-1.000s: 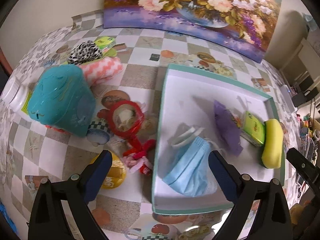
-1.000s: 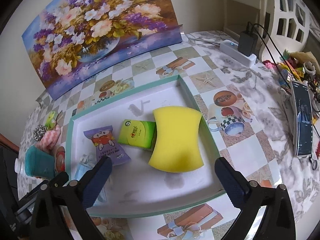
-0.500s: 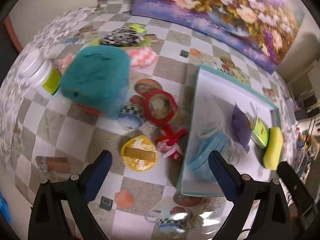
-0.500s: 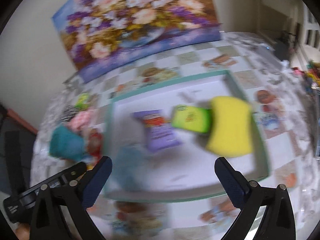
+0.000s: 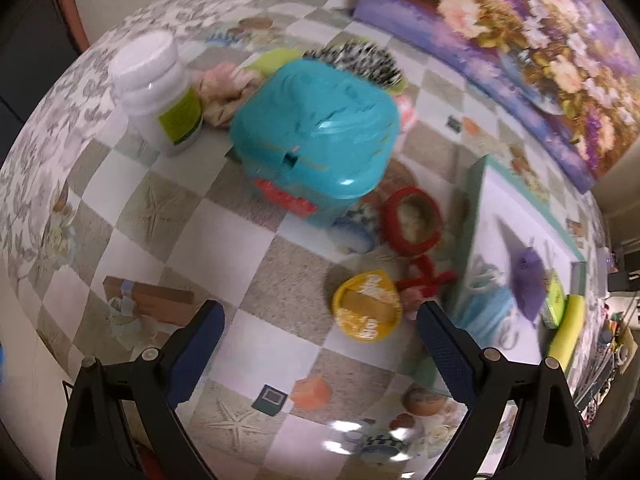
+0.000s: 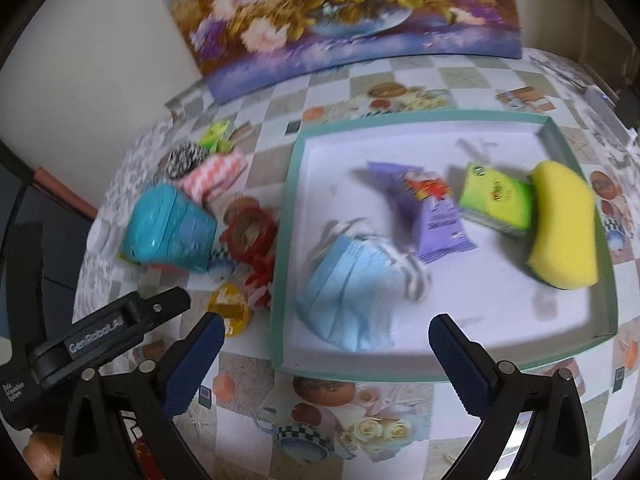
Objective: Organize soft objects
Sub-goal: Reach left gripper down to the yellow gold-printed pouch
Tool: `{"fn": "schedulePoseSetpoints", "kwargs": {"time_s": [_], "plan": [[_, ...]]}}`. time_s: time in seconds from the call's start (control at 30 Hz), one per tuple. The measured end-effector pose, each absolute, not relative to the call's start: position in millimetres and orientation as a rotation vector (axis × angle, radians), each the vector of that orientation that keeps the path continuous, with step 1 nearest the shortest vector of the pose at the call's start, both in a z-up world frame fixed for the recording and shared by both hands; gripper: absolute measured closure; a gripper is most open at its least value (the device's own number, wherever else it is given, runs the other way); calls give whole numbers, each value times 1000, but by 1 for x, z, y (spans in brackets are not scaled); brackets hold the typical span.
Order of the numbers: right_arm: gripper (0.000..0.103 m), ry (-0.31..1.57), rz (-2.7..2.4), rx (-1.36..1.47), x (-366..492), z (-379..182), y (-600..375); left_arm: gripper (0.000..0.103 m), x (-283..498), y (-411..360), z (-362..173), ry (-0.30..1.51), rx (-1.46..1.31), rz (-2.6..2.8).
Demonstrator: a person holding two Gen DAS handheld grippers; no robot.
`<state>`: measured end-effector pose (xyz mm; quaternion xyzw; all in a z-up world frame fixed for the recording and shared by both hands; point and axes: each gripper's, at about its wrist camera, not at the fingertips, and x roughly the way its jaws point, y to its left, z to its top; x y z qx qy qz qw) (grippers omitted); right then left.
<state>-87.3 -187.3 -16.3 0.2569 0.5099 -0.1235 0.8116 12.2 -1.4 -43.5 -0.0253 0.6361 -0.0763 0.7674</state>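
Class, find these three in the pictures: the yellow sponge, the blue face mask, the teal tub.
yellow sponge (image 6: pixel 562 226), right wrist view, middle of its top face.
blue face mask (image 6: pixel 346 290), right wrist view, pleated centre.
teal tub (image 5: pixel 320 124), left wrist view, lid centre.

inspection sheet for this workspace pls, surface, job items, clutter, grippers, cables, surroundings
surface: patterned checked tablecloth.
job's things: teal-rimmed tray holds blue face mask, purple packet, green tissue pack, yellow sponge.
clutter: teal container, white bottle, red ring, yellow round lid, pink-white cloth.
grippers: left gripper and right gripper open, empty.
cables: nothing seen.
surroundings: flower painting.
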Motion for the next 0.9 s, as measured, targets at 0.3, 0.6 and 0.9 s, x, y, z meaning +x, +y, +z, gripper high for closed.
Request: {"fn": "schedulePoseSetpoints", "kwargs": {"time_s": [0.3,0.6,0.9], "plan": [[0,1159,-269,505,-78,-32,-178,6,19,-7,-73,1464,-12,-129],[0,1174,-293,521,-79,-38,-185,6,20,-34,-79,1462,59,-171],[1,1170,-318,544,-83,-37,-195,6,16,-49,-94,1483,103,-183]]}}
